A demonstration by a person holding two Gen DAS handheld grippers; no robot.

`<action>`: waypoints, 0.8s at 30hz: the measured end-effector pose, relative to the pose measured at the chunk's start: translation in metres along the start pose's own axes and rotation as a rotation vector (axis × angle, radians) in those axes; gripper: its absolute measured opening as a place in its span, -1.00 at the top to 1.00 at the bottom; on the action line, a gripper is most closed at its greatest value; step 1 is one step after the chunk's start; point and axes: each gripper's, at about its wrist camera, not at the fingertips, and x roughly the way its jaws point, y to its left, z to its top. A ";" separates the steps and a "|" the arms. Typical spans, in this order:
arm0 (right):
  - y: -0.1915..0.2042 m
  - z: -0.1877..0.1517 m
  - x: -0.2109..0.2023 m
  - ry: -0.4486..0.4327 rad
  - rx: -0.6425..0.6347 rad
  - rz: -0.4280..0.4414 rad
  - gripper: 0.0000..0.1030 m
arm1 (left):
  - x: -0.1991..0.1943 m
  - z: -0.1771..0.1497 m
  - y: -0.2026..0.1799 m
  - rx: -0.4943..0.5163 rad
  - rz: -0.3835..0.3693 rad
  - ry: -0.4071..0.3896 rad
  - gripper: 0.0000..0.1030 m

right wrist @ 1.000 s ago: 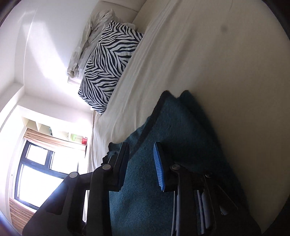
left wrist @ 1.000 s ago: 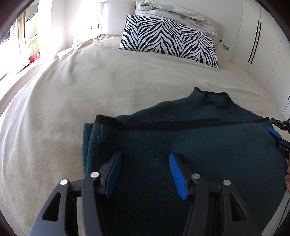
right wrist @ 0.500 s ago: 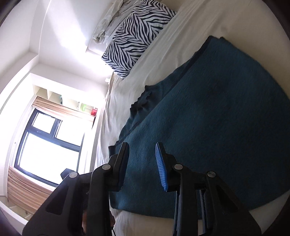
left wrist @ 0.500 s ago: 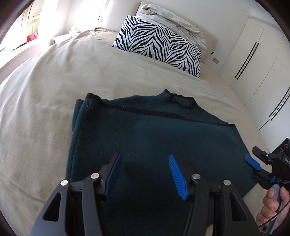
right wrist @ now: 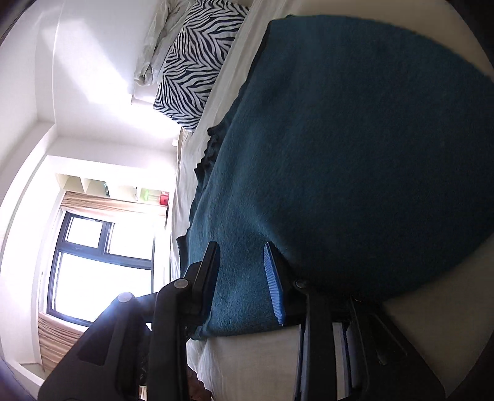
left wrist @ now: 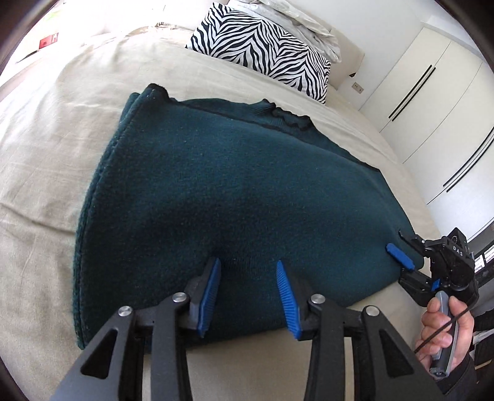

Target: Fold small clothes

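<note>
- A dark teal sweater (left wrist: 234, 197) lies folded flat on the beige bed (left wrist: 61, 148), taking up most of the near half, its black-trimmed collar (left wrist: 290, 118) toward the head end.
- The left gripper (left wrist: 248, 277) hovers at the sweater's near edge; its blue pads (left wrist: 210, 293) have just been drawing closer but stand apart, with fabric under the gap and nothing pinched.
- The right gripper (left wrist: 401, 250) sits at the sweater's near right corner, held by a hand (left wrist: 444, 330) off the bed's edge. Its jaws stand a little apart over the cloth; I cannot tell whether the pads (right wrist: 273, 287) press on it.
- A zebra-striped pillow (left wrist: 265, 49) leans at the head of the bed, with crumpled white bedding (left wrist: 296, 18) behind it.
- White wardrobe doors (left wrist: 432, 101) line the right side; a window (right wrist: 98, 268) is opposite.
</note>
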 end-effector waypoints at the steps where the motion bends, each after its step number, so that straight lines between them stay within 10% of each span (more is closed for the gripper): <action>1: -0.008 0.008 -0.015 -0.043 0.017 -0.009 0.45 | -0.001 -0.001 0.000 0.010 0.008 0.000 0.21; 10: -0.032 0.040 -0.105 -0.271 0.086 -0.084 0.43 | -0.014 -0.011 -0.001 0.081 0.104 -0.003 0.21; 24: 0.068 -0.056 0.090 0.208 -0.117 -0.042 0.42 | -0.012 -0.015 -0.005 0.106 0.132 -0.002 0.20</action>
